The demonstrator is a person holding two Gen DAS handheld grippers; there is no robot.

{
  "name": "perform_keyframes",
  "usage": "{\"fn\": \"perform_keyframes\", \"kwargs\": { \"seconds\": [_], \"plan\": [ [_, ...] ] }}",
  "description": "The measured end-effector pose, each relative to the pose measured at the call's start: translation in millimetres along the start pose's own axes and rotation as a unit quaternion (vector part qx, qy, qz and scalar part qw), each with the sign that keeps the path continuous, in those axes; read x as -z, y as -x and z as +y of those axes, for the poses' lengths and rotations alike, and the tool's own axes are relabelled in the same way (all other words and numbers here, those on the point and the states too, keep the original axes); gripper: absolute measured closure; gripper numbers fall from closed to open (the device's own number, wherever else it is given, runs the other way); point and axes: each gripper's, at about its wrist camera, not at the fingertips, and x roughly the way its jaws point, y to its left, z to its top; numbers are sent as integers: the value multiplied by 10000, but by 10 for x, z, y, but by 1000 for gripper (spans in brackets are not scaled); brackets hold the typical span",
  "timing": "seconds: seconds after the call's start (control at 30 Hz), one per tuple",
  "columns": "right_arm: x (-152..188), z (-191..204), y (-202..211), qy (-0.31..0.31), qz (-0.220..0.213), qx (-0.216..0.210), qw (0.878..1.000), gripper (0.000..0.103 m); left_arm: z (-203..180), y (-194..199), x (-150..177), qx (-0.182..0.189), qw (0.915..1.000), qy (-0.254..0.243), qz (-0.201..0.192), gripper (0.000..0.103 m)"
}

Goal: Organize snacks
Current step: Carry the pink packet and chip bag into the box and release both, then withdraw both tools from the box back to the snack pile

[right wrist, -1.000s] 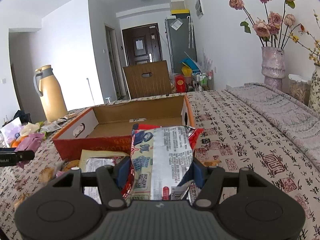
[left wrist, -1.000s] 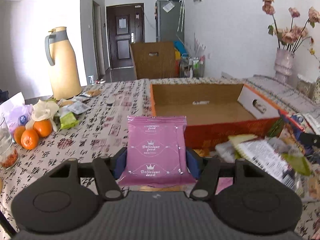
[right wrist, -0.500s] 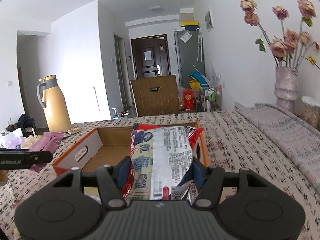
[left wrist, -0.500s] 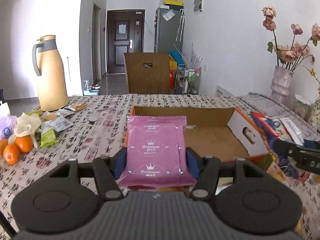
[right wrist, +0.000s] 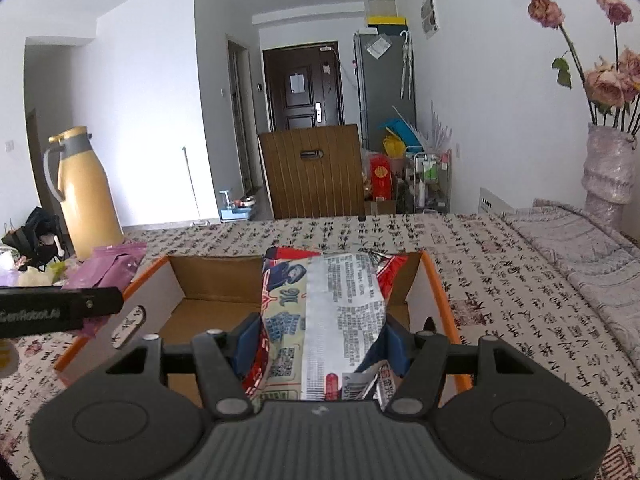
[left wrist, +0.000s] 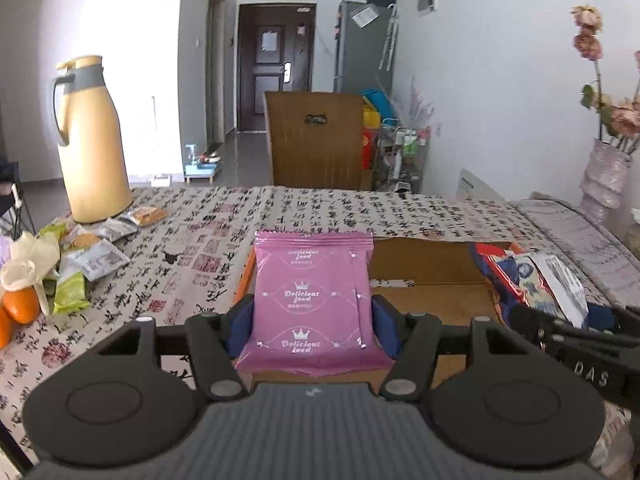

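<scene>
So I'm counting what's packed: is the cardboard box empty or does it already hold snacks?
Empty, as far as shown: the cardboard box shows bare floor. Both packets are gripped, and they hide part of the floor.

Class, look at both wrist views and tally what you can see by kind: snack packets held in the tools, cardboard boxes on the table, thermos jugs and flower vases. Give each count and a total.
Held snack packets: 2, a pink packet and a red printed packet
Cardboard box: 1
Thermos jug: 1
Flower vase: 1
Total: 5
</scene>
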Motion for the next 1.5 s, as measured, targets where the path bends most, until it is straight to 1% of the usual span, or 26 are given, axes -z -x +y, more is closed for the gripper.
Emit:
{"fn": "perform_keyframes", "kwargs": {
  "seconds": [0.2,0.37,0.43,0.47,0.53,0.57,0.63,0.7,1.17,1.3,1.5],
  "plan": [
    [89,-30,-125,-46,47,-63,10000,41,37,-179,61,-47,9999,29,108,41],
    [137,-47,-192,-70,208,-70,9997,39,79,-211,95,65,9998,69,150,40],
    [152,-57,-184,-90,217,-52,9997,38,74,-190,101,59,9999,62,95,32],
    [155,-66,-172,-118,208,-67,9997,35,78,-165,106,53,10000,68,43,21],
    [161,-75,-137,-154,152,-59,9997,20,59,-117,106,-24,9999,73,-74,9],
    [162,-81,-117,-172,116,-50,9998,17,58,-87,109,-53,9999,70,-148,5],
    [154,-105,-78,-224,52,-65,9997,5,58,-43,109,-35,9997,91,-228,0],
    [155,-121,-51,-277,3,-66,9996,0,61,-19,110,-27,9996,107,-274,0],
    [115,-108,61,-241,-150,-48,9996,0,39,103,95,-25,9992,101,-391,0],
    [61,-73,163,-170,-259,0,9995,0,24,191,44,-24,9991,106,-421,0],
    [21,-18,425,-57,-402,17,9992,0,16,449,8,-103,9984,39,-563,0]
  ]
}}
